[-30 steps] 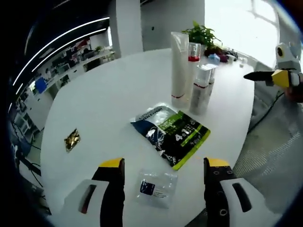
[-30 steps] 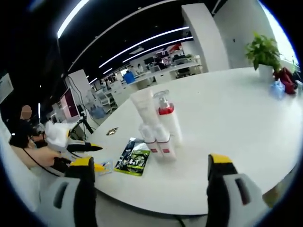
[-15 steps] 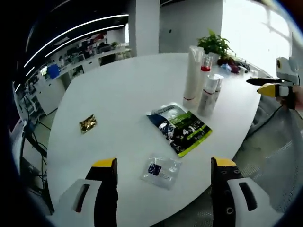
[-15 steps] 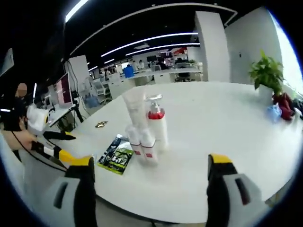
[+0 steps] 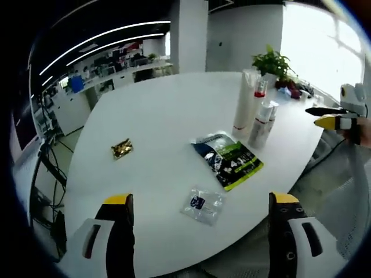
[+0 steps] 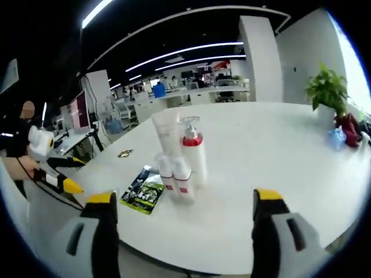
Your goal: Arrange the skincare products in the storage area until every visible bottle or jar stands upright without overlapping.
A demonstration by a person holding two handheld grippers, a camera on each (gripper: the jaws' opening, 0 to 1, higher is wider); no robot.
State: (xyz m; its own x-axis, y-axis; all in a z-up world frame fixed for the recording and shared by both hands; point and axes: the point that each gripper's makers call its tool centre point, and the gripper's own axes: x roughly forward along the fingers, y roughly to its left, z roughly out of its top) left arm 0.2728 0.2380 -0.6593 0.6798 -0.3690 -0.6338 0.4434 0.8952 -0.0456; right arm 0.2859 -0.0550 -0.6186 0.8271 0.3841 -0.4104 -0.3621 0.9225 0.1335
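Note:
Four skincare items stand upright in a tight cluster on the white round table [image 5: 156, 110]: a tall white tube [image 5: 243, 107], a pump bottle with a red band [image 5: 259, 92] and two small white bottles [image 5: 261, 121]. From the right gripper view the tube [image 6: 166, 132], the pump bottle [image 6: 193, 147] and the small bottles [image 6: 175, 178] sit just beyond my right gripper [image 6: 184, 197], which is open and holds nothing. My left gripper [image 5: 202, 200] is open too, back from the table's near edge and well short of the cluster.
A dark and green sachet [image 5: 227, 159] lies flat near the bottles, a small clear packet [image 5: 201, 204] closer to me, a gold wrapper [image 5: 121, 149] to the left. A potted plant [image 6: 327, 87] stands at the far edge. The right gripper [image 5: 333, 119] hangs off the table's right side.
The left gripper view has pulled back and up, so the table looks smaller and farther. The right gripper view has barely shifted. Bottles and packets lie as before.

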